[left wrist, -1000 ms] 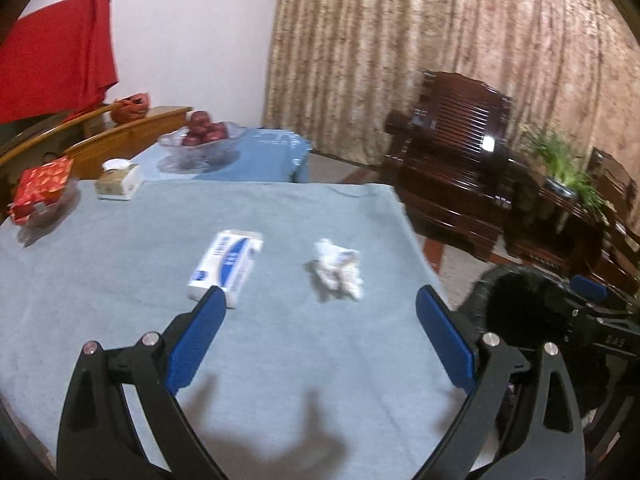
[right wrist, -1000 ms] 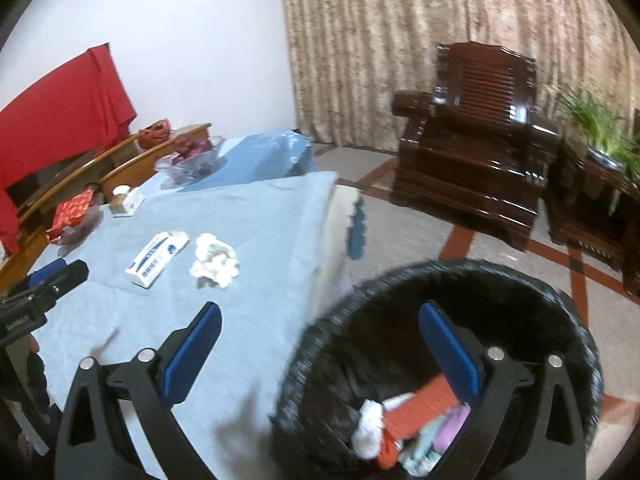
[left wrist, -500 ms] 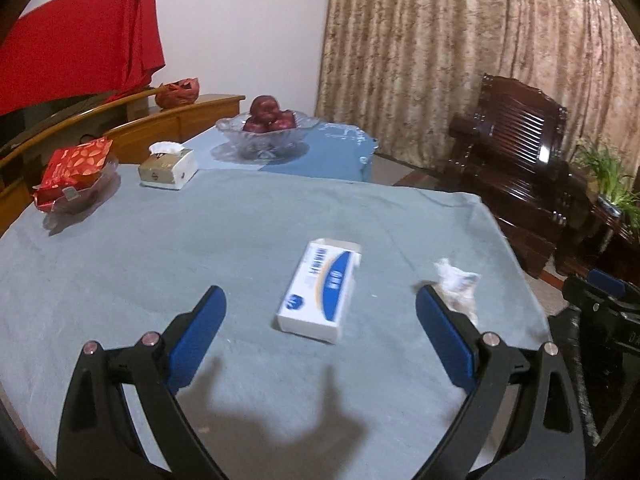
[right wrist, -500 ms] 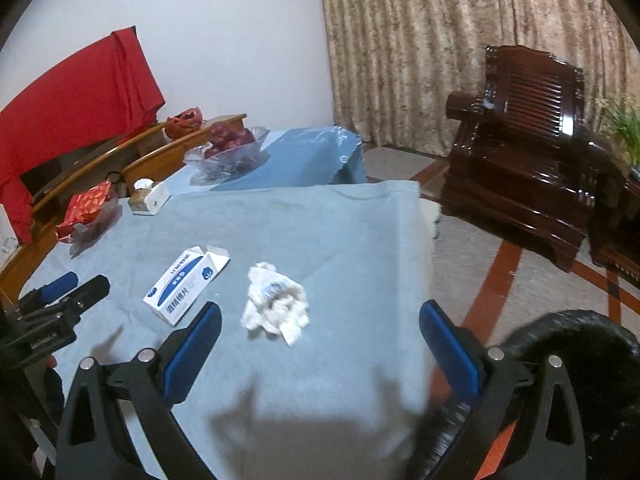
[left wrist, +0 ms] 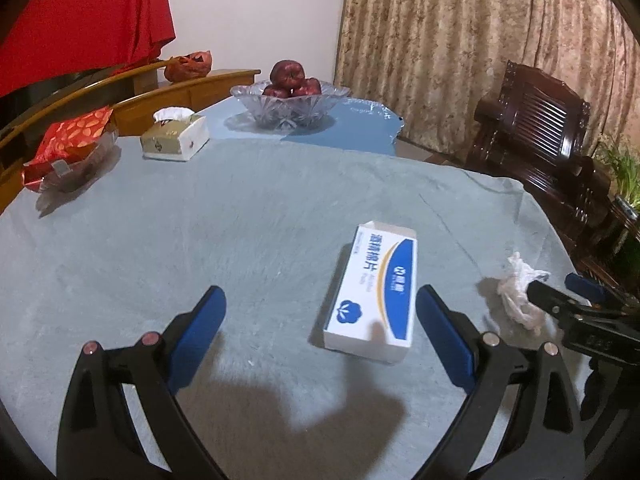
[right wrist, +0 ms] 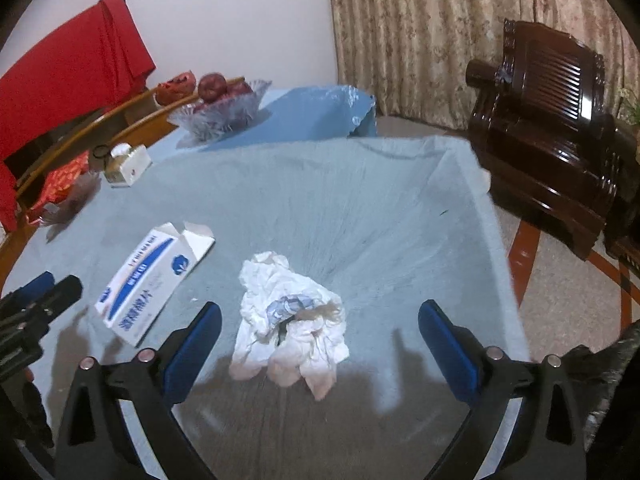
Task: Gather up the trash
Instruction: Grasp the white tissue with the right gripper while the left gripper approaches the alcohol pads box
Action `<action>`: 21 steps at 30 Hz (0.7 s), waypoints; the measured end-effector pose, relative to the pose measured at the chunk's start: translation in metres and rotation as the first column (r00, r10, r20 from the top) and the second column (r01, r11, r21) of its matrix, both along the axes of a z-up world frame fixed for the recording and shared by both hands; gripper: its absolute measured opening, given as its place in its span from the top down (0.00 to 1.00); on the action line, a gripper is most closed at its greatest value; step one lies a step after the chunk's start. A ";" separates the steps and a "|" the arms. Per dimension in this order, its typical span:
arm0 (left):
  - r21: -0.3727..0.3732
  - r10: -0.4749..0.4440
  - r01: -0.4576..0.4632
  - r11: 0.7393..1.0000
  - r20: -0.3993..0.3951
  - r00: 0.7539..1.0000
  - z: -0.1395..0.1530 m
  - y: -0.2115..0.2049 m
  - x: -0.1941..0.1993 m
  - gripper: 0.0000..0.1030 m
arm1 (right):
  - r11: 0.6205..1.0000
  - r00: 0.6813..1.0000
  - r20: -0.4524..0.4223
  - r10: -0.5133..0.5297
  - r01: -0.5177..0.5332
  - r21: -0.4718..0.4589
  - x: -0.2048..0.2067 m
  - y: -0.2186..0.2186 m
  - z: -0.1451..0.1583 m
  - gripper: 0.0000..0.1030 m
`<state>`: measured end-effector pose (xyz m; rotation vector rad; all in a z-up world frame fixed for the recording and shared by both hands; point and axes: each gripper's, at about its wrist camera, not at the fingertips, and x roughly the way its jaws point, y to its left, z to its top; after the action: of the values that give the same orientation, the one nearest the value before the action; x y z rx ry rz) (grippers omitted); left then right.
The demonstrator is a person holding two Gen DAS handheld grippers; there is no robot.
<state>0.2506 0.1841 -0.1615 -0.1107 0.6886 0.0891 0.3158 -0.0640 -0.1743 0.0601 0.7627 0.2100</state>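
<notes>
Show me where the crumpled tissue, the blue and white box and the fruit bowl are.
crumpled tissue (right wrist: 290, 320), right wrist view, middle of the wad.
blue and white box (left wrist: 374, 290), left wrist view, centre of its printed top face.
fruit bowl (left wrist: 290, 106), left wrist view, front glass wall.

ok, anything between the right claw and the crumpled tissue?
Nothing visible. The right claw is open, and the tissue lies on the tablecloth just ahead of its jaws. The box lies apart, off to the left.
</notes>
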 end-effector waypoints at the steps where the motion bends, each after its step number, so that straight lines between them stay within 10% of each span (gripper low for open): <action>1: -0.002 0.001 -0.001 1.000 -0.002 1.000 -0.002 0.001 0.001 0.10 | 1.000 1.000 -0.008 0.001 -0.001 -0.004 0.004 0.001 -0.003 0.07; 9: -0.016 -0.007 0.007 1.000 -0.012 1.000 -0.012 0.002 0.010 0.10 | 0.999 0.994 -0.104 0.028 -0.029 -0.012 0.024 0.009 -0.022 0.32; 15: -0.022 -0.023 0.023 0.999 -0.022 0.999 -0.016 -0.002 0.017 0.10 | 0.997 0.992 -0.102 0.071 -0.071 0.004 0.021 0.014 -0.021 0.69; 21: -0.027 -0.045 0.043 0.999 -0.046 0.998 -0.024 -0.010 0.024 0.10 | 0.996 0.991 -0.096 0.090 -0.087 0.037 0.013 0.011 -0.019 0.78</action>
<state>0.2741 0.1745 -0.1852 -0.1186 0.7381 0.0405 0.3291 -0.0530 -0.1937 0.0681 0.8604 0.3059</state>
